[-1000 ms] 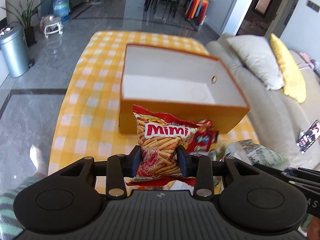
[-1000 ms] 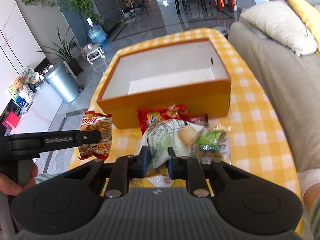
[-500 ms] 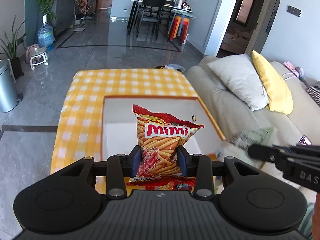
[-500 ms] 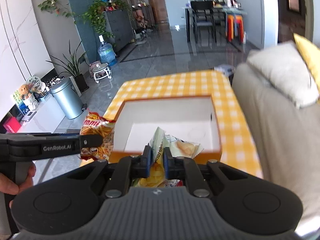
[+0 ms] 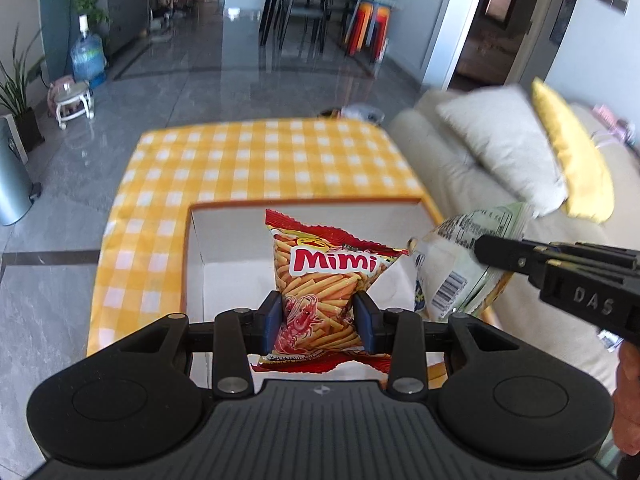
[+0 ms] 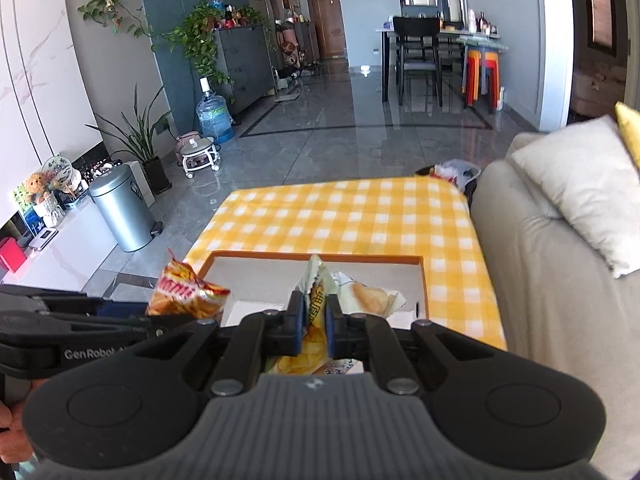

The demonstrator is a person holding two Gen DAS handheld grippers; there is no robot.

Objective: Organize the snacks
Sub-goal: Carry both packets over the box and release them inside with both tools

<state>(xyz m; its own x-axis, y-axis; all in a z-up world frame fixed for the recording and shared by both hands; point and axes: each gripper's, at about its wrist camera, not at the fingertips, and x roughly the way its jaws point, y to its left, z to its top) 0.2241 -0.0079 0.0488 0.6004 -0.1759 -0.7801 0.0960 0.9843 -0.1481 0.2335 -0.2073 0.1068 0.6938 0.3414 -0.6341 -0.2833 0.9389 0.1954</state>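
My left gripper (image 5: pixel 319 322) is shut on a red Mimi snack bag (image 5: pixel 326 280), held upright over the open orange box (image 5: pixel 192 248) with its white inside. My right gripper (image 6: pixel 311 330) is shut on a pale green and white chip bag (image 6: pixel 356 296), also above the box (image 6: pixel 422 280). In the left wrist view the right gripper's fingers (image 5: pixel 504 256) pinch the chip bag (image 5: pixel 452 276) at the right. From the right wrist, the Mimi bag (image 6: pixel 184 292) hangs at the left in the left gripper's fingers (image 6: pixel 120 316).
The box stands on a table with a yellow checked cloth (image 5: pixel 256 164). A beige sofa with a white cushion (image 5: pixel 504 156) and a yellow cushion (image 5: pixel 576 168) runs along the table's right side. A metal bin (image 6: pixel 120 208) stands on the floor at the left.
Both grippers rose from the snack pile in front of the box and moved forward over it, each carrying its bag. The right jaws pinched tighter on the chip bag.
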